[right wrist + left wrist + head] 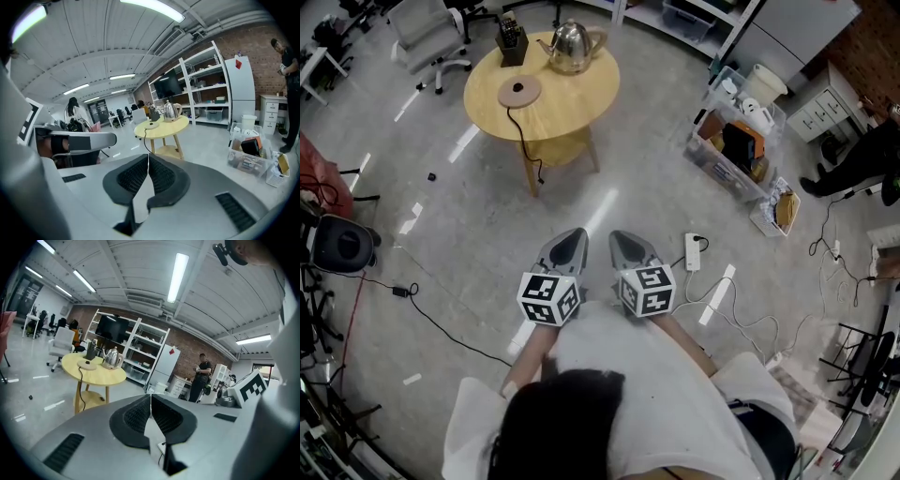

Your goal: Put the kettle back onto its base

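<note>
A steel kettle [571,46] stands on the far right part of a round wooden table [562,98]. Its round base [518,92] lies apart from it at the table's left, a black cord trailing down to the floor. Both grippers hover over the floor, well short of the table. My left gripper [572,240] is shut and empty. My right gripper [622,240] beside it is shut and empty too. In the left gripper view the kettle [112,357] and base [87,364] show far off. The right gripper view shows the kettle [171,111] and base [152,125] small in the distance.
A black box [513,44] stands on the table left of the kettle. A clear bin of clutter [734,141] sits on the floor at right, a power strip [693,251] and cables near my right gripper. An office chair [427,37] stands far left. A person [201,376] stands by shelves.
</note>
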### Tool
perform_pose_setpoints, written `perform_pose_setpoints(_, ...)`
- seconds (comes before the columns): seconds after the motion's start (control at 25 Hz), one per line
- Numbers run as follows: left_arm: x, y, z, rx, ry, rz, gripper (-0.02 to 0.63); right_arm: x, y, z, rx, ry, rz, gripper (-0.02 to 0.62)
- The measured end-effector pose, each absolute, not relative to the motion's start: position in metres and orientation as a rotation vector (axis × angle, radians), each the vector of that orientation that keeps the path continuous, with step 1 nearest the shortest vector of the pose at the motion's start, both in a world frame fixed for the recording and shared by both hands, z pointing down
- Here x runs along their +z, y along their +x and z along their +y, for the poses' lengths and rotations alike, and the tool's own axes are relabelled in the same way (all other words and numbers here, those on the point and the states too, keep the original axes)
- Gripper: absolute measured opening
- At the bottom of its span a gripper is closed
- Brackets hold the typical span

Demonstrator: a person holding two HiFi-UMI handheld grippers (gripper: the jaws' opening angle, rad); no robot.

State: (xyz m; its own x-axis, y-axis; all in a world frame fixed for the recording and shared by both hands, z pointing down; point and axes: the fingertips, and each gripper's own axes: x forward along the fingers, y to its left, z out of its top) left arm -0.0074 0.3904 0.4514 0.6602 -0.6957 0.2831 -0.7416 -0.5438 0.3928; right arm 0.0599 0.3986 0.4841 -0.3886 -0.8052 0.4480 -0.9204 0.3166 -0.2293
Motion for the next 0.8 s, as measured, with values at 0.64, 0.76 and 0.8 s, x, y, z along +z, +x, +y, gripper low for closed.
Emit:
perform_pose_setpoints(0.64, 0.452, -0.037, 0.331, 0.169, 2.454, -1.064, 0.029, 0.493, 0.026, 0.343, 0.667, 1.574, -2.293, 0.028)
perform_pose_setpoints(0.76, 0.448, -0.044, 0.319, 0.188, 2.477, -1.055, 0.029, 0.490, 0.020, 0.332, 0.663, 1.592, -2.287, 0.028)
perform_pose_setpoints(0.8, 0.447, -0.046, 0.316, 0.195, 2.485, -1.050, 0.029, 0.489, 0.018, 0.329, 0.661, 1.596, -2.284, 0.028)
